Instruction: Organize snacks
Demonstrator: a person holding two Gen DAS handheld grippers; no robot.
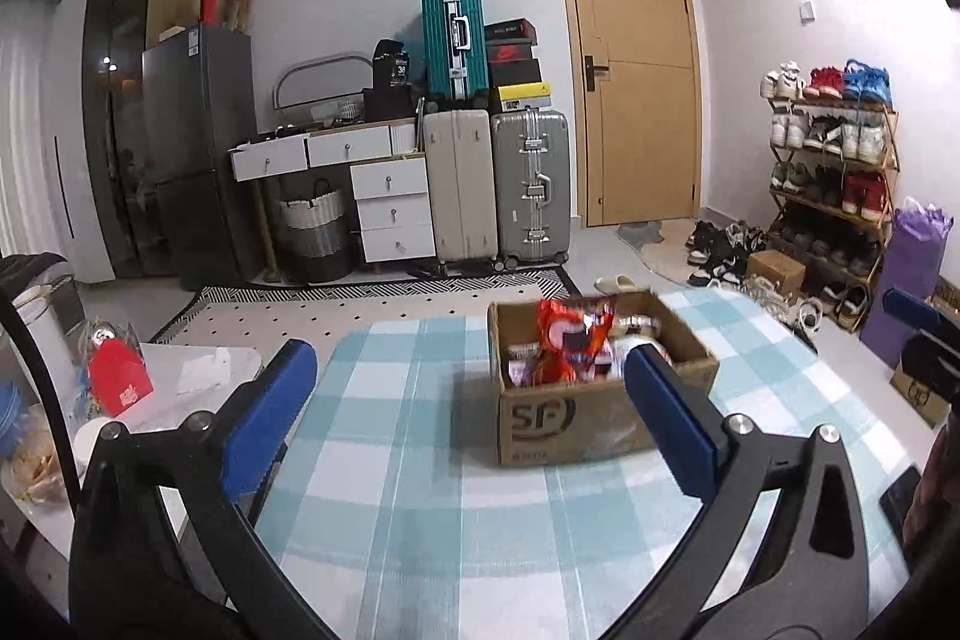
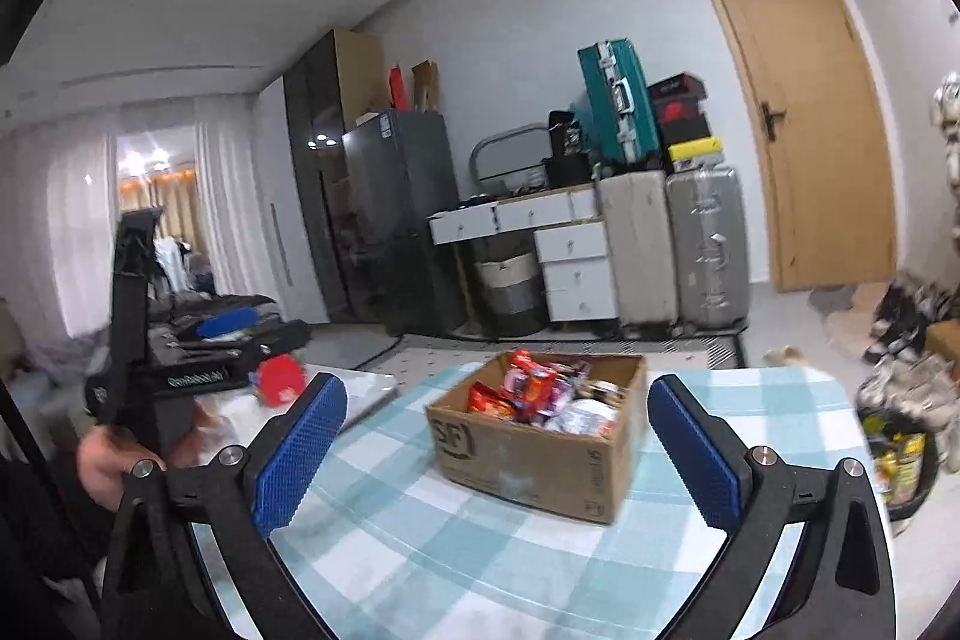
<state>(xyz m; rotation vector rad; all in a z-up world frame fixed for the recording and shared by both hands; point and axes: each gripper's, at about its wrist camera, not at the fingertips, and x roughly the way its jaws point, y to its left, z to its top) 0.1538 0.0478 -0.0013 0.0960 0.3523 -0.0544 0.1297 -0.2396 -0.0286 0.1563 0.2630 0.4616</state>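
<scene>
Blue pads [image 1: 270, 418] of our left hand-held gripper [image 1: 471, 415] fill the bottom of the left wrist view; its jaws are spread wide and nothing is between them. To the left of it we see a red gift box [image 1: 119, 387] on a white side table. Between the two fingers lies the surface [image 1: 420, 490], covered with a blue and white checked cloth. On it, a little to the right, stands an open cardboard box [image 1: 561, 421] with "SF" printed on the side. The snacks [image 1: 570, 340] are inside this box, and a red packet stands higher than the rim.

From the right wrist view, a hand [image 2: 114, 460] at the left edge holds the other tool. Our right hand-held gripper [image 2: 498, 451] is also spread wide and holds nothing. The same box [image 2: 534, 466] stands on the cloth between its fingers, apart from both pads. Further right, a dark basket [image 2: 900, 454] stands on the floor.
</scene>
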